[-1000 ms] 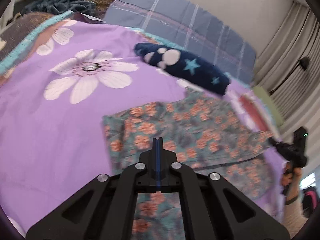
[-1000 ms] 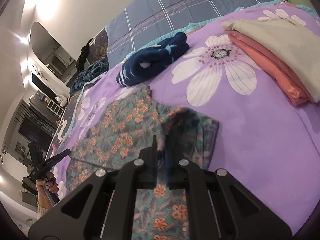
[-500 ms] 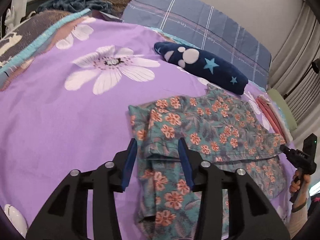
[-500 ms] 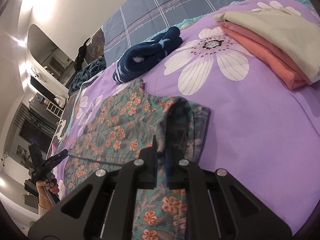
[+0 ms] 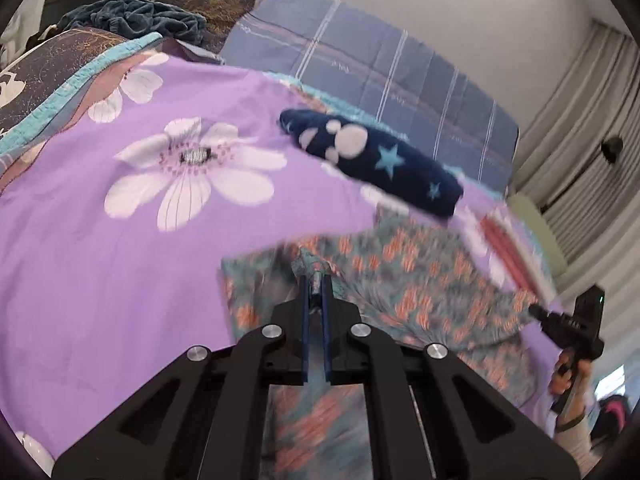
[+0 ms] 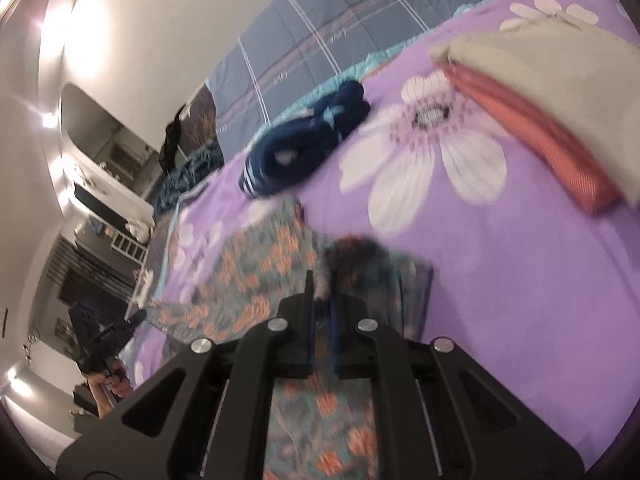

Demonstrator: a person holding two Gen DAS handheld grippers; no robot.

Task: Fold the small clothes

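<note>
A teal garment with orange flowers (image 5: 420, 280) lies spread on the purple flowered bedspread (image 5: 100, 280). My left gripper (image 5: 316, 280) has its jaws closing, and the pads pinch a raised fold at the garment's left edge. In the right wrist view the same garment (image 6: 260, 276) runs under my right gripper (image 6: 320, 280), which is shut on a dark bunched fold at its right edge. Each view shows the other gripper at the far side: the right gripper (image 5: 576, 320) in a hand, and the left gripper (image 6: 108, 336).
A rolled navy piece with stars and paw prints (image 5: 372, 160) lies just beyond the garment. A folded stack, beige (image 6: 540, 64) over salmon (image 6: 532, 132), sits at the right. A grey plaid quilt (image 5: 360, 60) and dark blue bundle (image 5: 136, 16) line the back.
The left gripper opened over the garment's left edge, then shut on a fold and raised it. The right gripper stayed shut on its fold and shifted a little.
</note>
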